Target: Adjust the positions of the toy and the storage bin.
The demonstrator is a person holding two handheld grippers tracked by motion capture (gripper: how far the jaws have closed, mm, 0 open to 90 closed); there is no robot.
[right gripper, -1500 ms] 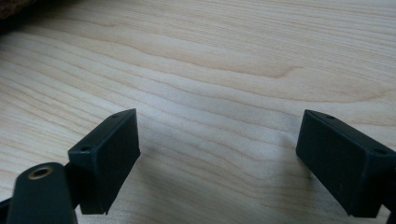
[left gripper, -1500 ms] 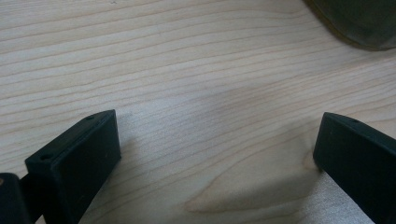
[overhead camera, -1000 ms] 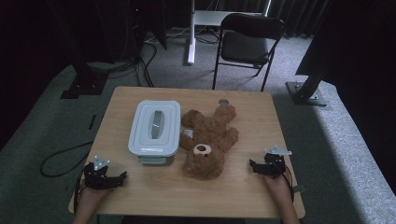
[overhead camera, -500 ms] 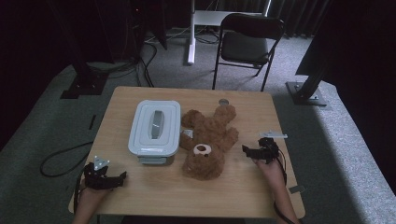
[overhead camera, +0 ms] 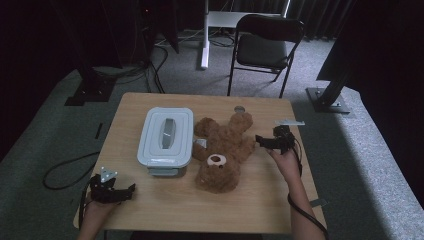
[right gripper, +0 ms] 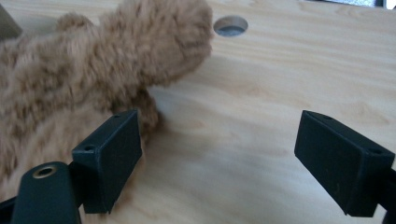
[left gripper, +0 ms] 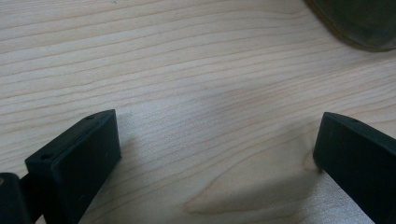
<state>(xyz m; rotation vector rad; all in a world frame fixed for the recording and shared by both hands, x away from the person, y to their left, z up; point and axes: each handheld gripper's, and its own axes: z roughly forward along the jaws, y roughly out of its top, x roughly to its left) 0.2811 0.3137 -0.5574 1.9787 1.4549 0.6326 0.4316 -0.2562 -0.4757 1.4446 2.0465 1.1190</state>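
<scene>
Right gripper [overhead camera: 261, 141] sits with jaws spread wide and nothing between them, tips pointing left at the teddy bear [overhead camera: 220, 152], right up against its near limb. In the right gripper view the left jaw is at the fur edge, touching or nearly so; the other jaw stands over bare wood. Bear lies on its back mid-table, head toward the person, legs toward the far edge, so its long axis runs near-to-far, roughly crosswise to the gripper's approach. A furry limb [right gripper: 154, 42] sticks out toward the round cable hole [right gripper: 230, 24].

Left gripper [overhead camera: 120, 192] is also wide open and empty, resting at the near left corner, well apart from the bear. Right hand is clearly nearer, so the grab is likely its job.

Lidded grey box [overhead camera: 166, 135] sits just left of the bear, touching or almost touching its side. Table [overhead camera: 170, 210] is light wood, otherwise bare. Beyond it: grey carpet, a folding chair [overhead camera: 265, 45], cables on the floor, dark curtains.
</scene>
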